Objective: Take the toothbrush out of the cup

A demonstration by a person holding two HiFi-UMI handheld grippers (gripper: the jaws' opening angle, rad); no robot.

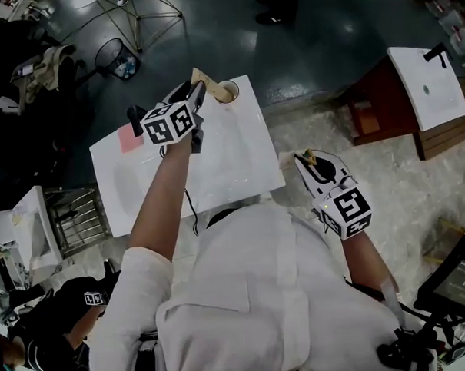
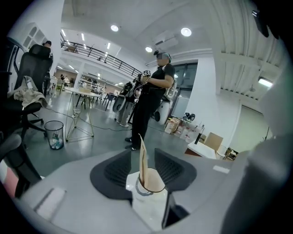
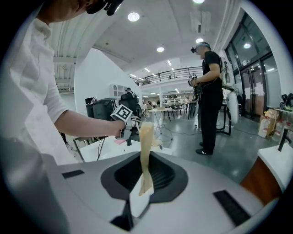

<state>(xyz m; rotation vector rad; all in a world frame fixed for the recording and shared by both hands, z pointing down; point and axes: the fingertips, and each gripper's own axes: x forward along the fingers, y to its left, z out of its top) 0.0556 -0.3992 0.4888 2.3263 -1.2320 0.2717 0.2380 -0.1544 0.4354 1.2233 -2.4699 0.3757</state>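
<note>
The cup (image 1: 227, 90) is tan, the table (image 1: 224, 162) white, the toothbrush (image 3: 145, 137) pale beige

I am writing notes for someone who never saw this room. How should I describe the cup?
Find the white table before the person. The cup stands at its far right corner, just beyond the open left gripper. It is the only round vessel there, with a tan toothbrush leaning out.

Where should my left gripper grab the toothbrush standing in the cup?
Take the toothbrush by its bare stem above the rim of the cup. It stands nearly upright against the rim with its upper part free, so bring the left gripper in roughly level, fingers either side of the stem, then lift straight up.
</note>
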